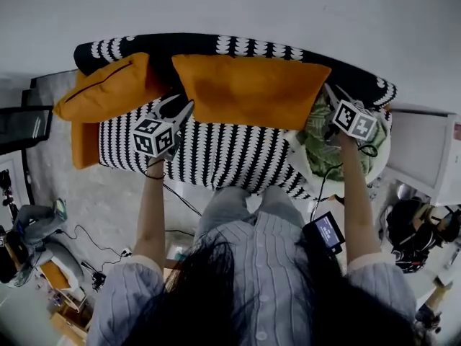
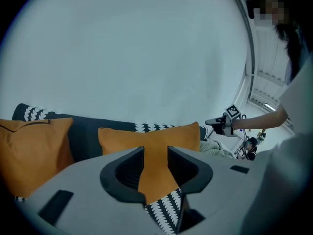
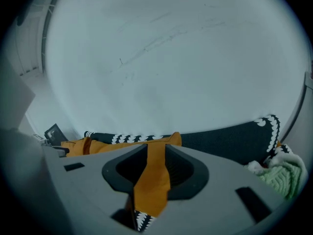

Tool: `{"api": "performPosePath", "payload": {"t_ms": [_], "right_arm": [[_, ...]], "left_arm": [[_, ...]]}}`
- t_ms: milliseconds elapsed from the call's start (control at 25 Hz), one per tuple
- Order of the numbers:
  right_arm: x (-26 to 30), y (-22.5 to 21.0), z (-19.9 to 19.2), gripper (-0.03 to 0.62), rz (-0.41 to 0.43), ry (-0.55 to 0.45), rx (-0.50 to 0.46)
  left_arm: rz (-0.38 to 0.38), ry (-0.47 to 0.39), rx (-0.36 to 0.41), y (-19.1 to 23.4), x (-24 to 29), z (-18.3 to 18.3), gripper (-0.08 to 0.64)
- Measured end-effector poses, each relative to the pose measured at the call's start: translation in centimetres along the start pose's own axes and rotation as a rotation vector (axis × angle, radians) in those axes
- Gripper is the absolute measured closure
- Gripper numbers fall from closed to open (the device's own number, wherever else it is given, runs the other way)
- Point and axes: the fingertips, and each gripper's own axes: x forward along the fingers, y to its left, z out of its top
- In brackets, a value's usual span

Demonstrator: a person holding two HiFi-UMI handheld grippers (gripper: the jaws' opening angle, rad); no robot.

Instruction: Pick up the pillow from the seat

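The right hand-held gripper (image 3: 156,148) hides most of the pillow (image 3: 151,185) in its view.

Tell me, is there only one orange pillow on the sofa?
No, one pillow leans at the middle of the sofa and a second pillow at its left end.

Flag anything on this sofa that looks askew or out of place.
The left pillow sits tilted, overhanging the end of the sofa. A green cloth lies crumpled by the right end. The middle pillow looks straight.
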Motion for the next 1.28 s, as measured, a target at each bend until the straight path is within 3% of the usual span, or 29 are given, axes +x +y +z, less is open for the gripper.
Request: {"api": "performPosePath", "payload": {"t_ms": [280,400,680,960,1280], "right_arm": [[3.6,-1.2,-0.3,0.365,-0.01,0.086,-0.007],[4.6,-1.9,-0.6,0.339,-0.011,0.118,0.006],[6.7,-2.7,-0.7,0.327,0.007,0.16,0.054],[8.4,-2.3,-0.9,0.327,0.051,0.202,0.059],[9.5,-2.6,-1.6,0.327,0.088,0.247,0.1]], "left_arm": [[0.02,0.027,-0.084,4.2,2.7,0.3,0.328],[0.026,0.004,-0.143,5.7,4.0,0.6,0.27],[0.102,0.022,-0.227,10.7,6.5,0.9,0.235],[0.101,-0.019,-0.394,14.2,8.7,1.6,0.222],[0.084,0.086,-0.385,14.7,12.5,0.3,0.218]]}}
